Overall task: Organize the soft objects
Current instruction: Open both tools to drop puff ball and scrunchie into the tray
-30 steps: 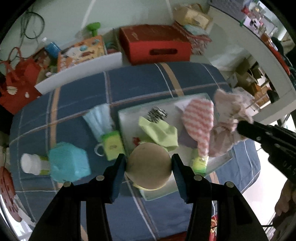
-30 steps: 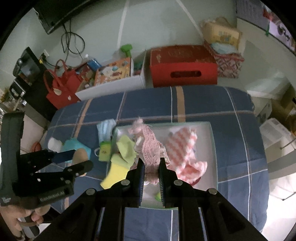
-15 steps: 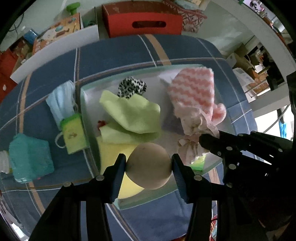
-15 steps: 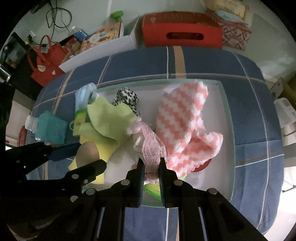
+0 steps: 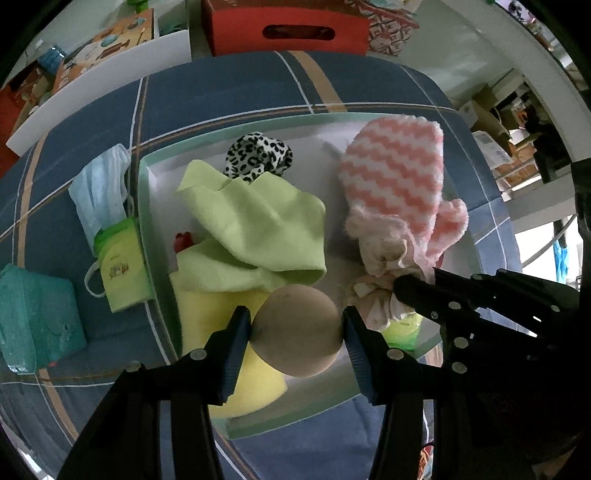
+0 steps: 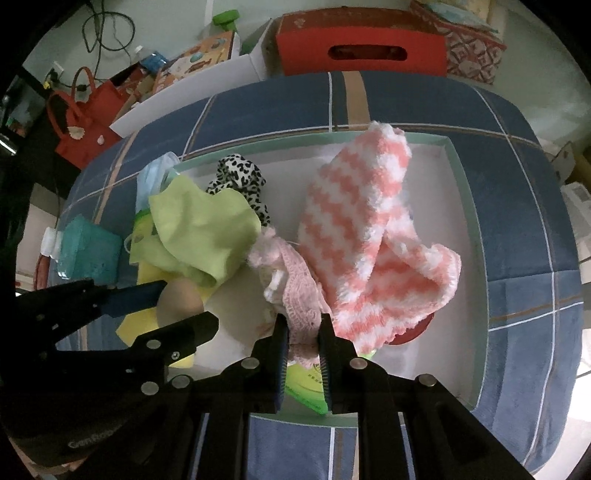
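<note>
My left gripper [image 5: 297,325] is shut on a tan soft ball [image 5: 298,328] and holds it over the near part of the white tray [image 5: 458,236]. My right gripper [image 6: 303,325] is shut on a pale pink lace cloth [image 6: 291,280] that lies in the tray [image 6: 458,173] next to a pink-and-white zigzag towel [image 6: 354,206]. A green cloth [image 5: 258,221], a leopard-print scrunchie [image 5: 258,157] and a yellow sponge [image 5: 218,314] also lie in the tray. The right gripper shows in the left wrist view [image 5: 413,284], still on the lace cloth [image 5: 384,251].
Left of the tray, on the blue plaid cover [image 5: 221,92], lie a face mask [image 5: 101,195], a green packet [image 5: 122,269] and a teal block [image 5: 37,317]. A red box [image 5: 288,26] and a white box [image 5: 92,85] stand behind. A green packet [image 6: 306,384] lies under my right gripper.
Both grippers have come down closer over the tray. The lace cloth has gone from hanging above the table to lying in the tray. The ball is still held.
</note>
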{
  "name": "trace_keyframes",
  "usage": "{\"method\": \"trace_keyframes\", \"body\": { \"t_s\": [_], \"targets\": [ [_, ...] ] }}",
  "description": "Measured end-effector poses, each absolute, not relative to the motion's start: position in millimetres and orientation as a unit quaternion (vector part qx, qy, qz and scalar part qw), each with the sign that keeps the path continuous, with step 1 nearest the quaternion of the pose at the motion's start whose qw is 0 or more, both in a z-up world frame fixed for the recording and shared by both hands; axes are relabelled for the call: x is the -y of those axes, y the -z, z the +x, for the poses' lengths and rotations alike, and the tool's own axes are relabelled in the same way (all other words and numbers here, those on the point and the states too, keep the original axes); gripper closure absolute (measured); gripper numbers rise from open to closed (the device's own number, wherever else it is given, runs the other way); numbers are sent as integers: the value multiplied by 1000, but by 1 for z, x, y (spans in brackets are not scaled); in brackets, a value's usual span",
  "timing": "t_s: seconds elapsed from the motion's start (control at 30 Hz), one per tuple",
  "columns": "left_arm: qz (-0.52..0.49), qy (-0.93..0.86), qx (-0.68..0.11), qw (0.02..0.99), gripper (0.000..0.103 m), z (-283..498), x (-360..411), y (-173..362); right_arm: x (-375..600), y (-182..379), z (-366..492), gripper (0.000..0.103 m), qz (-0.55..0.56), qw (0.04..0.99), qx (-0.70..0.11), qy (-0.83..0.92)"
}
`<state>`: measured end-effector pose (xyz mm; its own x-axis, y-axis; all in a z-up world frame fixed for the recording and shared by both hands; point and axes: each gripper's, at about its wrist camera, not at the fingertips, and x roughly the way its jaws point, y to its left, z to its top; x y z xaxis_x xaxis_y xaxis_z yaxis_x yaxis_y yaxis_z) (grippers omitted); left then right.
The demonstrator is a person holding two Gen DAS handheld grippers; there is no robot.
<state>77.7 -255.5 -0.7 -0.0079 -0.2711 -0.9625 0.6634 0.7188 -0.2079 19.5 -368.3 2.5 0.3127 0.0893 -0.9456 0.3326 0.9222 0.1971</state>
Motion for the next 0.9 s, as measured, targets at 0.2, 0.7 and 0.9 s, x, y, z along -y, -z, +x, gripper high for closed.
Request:
{"method": "trace_keyframes", "body": {
  "t_s": [0.2,0.7,0.9],
  "targets": [
    [147,338,-622,691,48,79,251,-12,362,-10,17,85,170,792,-580,81],
    [135,326,-605,714,41,96,219,-41,357,-25,16,81,154,798,-576,83],
    [127,313,-606,720,16,103,214,-43,357,-34,17,37,151,803,-569,90]
  ]
}}
